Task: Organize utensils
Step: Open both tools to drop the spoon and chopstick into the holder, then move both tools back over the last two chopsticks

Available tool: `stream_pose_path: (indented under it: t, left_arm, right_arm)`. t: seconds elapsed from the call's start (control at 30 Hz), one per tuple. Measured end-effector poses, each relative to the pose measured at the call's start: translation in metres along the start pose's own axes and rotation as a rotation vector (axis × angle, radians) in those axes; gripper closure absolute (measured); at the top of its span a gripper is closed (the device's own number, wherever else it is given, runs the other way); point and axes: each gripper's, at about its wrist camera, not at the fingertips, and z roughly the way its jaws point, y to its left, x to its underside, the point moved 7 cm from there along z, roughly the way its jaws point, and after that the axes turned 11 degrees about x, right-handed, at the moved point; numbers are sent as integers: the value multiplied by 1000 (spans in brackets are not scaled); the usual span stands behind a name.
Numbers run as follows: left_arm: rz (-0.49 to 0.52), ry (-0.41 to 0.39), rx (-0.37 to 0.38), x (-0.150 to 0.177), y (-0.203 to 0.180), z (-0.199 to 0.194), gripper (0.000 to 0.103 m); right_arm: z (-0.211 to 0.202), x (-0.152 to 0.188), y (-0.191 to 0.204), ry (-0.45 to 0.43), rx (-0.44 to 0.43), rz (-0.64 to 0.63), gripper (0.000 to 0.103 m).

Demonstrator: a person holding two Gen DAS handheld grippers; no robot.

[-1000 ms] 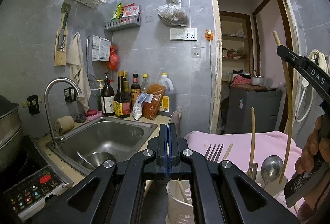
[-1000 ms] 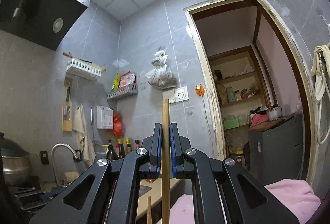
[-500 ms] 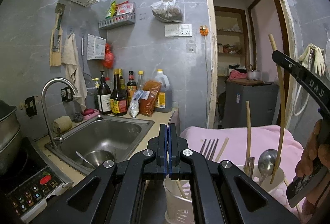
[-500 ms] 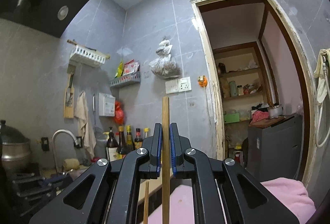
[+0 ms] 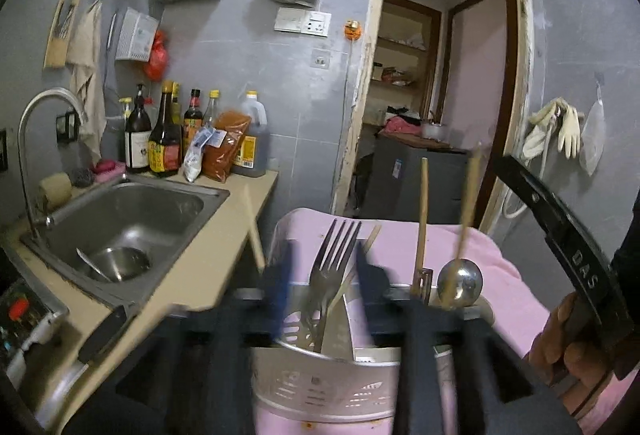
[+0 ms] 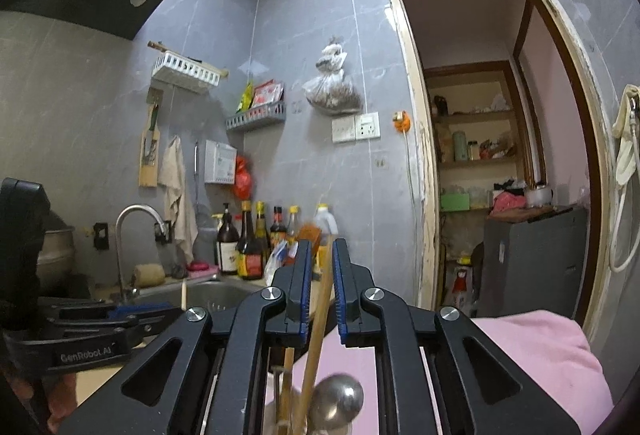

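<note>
Pink cloth (image 5: 500, 275) lower frame: your right gripper (image 6: 320, 275), jaws apart, frees the chopstick (image 6: 316, 339) into the holder (image 5: 320, 379); your left gripper (image 5: 320, 275) gapes around the fork (image 5: 332, 267).

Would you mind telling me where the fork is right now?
In the left wrist view, the fork stands tines-up in the white utensil holder, low centre, left of the metal ladle.

Two grippers show: the left gripper (image 5: 322, 287) low in the frame's middle, the right gripper (image 6: 320, 283) likewise. One white utensil holder (image 5: 320, 383) stands at bottom centre, holding one fork (image 5: 332, 263), one metal spoon (image 5: 460, 281) and at least two wooden sticks (image 5: 422, 211). One sink (image 5: 120, 219) and one faucet (image 5: 36, 139) sit at left, with about seven bottles (image 5: 164, 139) behind.
</note>
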Motion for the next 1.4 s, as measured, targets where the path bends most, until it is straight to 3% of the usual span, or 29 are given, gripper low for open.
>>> stream_pose_path:
  t: [0.1, 0.23, 0.33, 0.6, 0.67, 0.87, 1.07, 1.2, 1.4]
  left_arm:
    - [-63, -23, 42, -4, 4, -6, 62]
    - [-63, -59, 27, -16, -3, -16, 56]
    - [-27, -103, 13, -26, -18, -24, 47]
    - [117, -220, -12, -40, -79, -35, 5]
    - [151, -242, -5, -41, -97, -34, 3]
    - [184, -212, 73, -30, -134, -21, 3]
    - [196, -119, 138, -4, -165, 1, 3]
    - [221, -10, 166, 24, -182, 21, 3]
    - [224, 213, 218, 76, -203, 57, 3]
  right_arm:
    - [-6, -1, -5, 0, -5, 6, 84]
    - [-19, -12, -19, -22, 5, 20, 75]
    - [-30, -20, -33, -49, 27, 28, 55]
    - [-70, -45, -83, -129, 122, 13, 9]
    - [-79, -48, -93, -140, 150, -2, 0]
    - [-108, -44, -127, -144, 244, -51, 0]
    - [-128, -27, -156, -99, 299, -108, 0]
    - [-136, -9, -178, -26, 313, -134, 0]
    - [-137, 18, -205, 106, 303, -123, 0]
